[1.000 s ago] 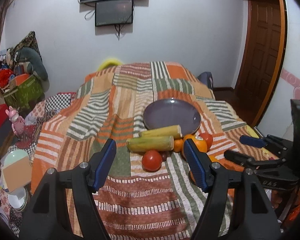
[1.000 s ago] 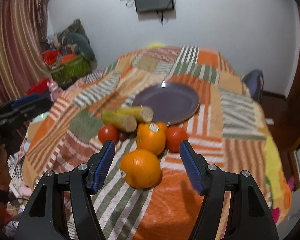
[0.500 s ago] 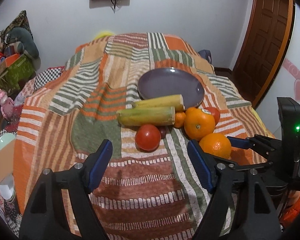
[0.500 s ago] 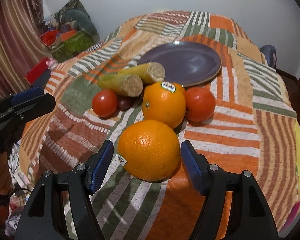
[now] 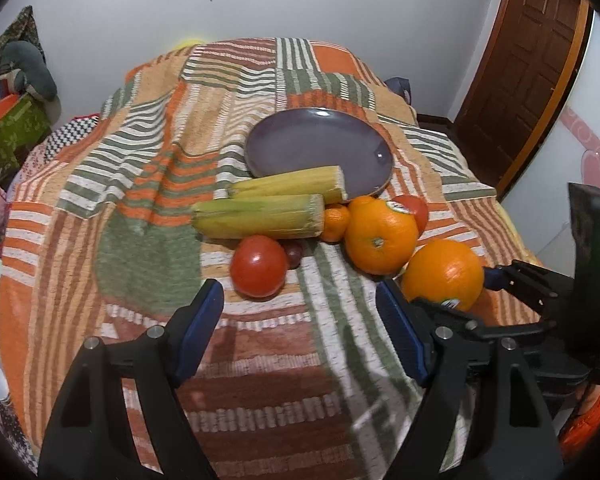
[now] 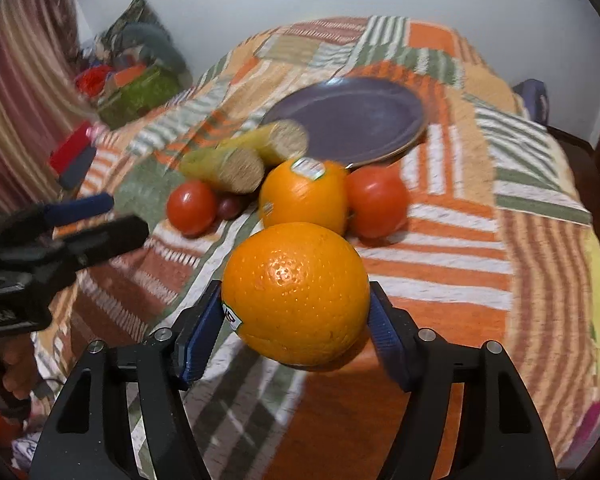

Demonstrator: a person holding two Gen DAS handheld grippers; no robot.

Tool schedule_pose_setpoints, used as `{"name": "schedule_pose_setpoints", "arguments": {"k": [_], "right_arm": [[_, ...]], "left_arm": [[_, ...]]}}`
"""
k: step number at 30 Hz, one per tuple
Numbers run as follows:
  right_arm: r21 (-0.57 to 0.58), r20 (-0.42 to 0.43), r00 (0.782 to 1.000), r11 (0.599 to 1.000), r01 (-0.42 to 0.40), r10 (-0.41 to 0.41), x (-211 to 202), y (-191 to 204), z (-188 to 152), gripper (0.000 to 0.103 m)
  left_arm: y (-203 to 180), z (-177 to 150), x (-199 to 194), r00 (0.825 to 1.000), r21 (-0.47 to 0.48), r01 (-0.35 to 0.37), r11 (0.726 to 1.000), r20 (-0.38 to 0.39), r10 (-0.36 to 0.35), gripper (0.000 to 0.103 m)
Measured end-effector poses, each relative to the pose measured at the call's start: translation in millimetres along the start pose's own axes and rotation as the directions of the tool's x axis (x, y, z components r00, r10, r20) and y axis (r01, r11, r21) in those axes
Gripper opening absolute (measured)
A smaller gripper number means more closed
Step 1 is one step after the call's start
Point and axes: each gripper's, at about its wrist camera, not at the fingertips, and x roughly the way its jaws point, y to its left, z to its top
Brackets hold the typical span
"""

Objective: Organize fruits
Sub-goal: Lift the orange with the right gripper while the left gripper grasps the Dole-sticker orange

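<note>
- Across the whole bed, a striped patchwork blanket (image 5: 148, 264) carries everything; the fruit cluster lies near its middle.
- Purple plate (image 5: 312, 148) sits at the far side of the cluster. It is bare apart from the far cob's end overlapping its near rim.
- Left gripper (image 5: 298, 292): jaws spread and opening, nothing between them. It hangs over bare blanket just near of the left tomato.
- Right gripper (image 6: 295, 288): blue pads sit against both flanks of the near orange, pinching it. The orange is at blanket level.
- Two corn cobs lie side by side, cut ends pointing right. The near cob (image 5: 260, 218) is just in front of the far cob (image 5: 292, 184).
- Near orange (image 6: 296, 292) is the nearest fruit, at the right of the cluster, with a sticker low on its left side.
- Far orange (image 5: 380, 236), sticker on top, sits just behind it, between the cobs and the right tomato.
- Left tomato (image 5: 259, 266) lies just near of the near cob.
- Right tomato (image 6: 376, 202) touches the far orange's right side, just off the plate rim.
- Small mandarin (image 5: 334, 222) is wedged between the near cob's cut end and the far orange.
- Small dark fruit (image 5: 294, 254) sits beside the left tomato, on its right; kind unclear.
</note>
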Motion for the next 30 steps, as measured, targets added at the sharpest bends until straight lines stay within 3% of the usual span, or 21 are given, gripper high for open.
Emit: {"name": "schedule_pose_setpoints", "arguments": {"k": [2,7,12,19,27,30], "right_arm": [[0.036,0.031,0.999,0.999,0.002,-0.004,-11.7,-11.3,1.6,0.066],[0.052,0.106,0.988,0.993,0.108,-0.113,-37.6,-29.6,5.4,0.066],[0.089,0.152,0.978,0.988,0.127,-0.14,-53.4,-46.4,6.0,0.066],[0.121,0.159,0.976,0.984,0.13,-0.148,-51.1,-54.6,3.2,0.066],[0.142,0.141,0.981,0.983,0.115,-0.135,-45.4,-66.0,-1.2,0.066],[0.144,0.132,0.982,0.983,0.115,-0.134,-42.7,-68.5,-1.4,0.066]], "left_arm": [[-5.5,4.9,3.1,1.0,-0.005,0.014,1.0,-0.001,-0.014,0.084],[-26.2,16.1,16.0,1.0,0.023,0.023,0.999,-0.012,-0.022,0.084],[-46.7,21.2,33.9,0.999,0.059,0.032,0.998,-0.042,-0.03,0.084],[-61.3,24.8,68.8,0.994,0.075,0.03,0.997,-0.105,-0.022,0.084],[-67.8,30.8,92.7,0.993,0.072,0.002,0.997,-0.116,0.006,0.084],[-68.6,31.4,96.5,0.994,0.072,-0.01,0.997,-0.109,0.018,0.073]]}}
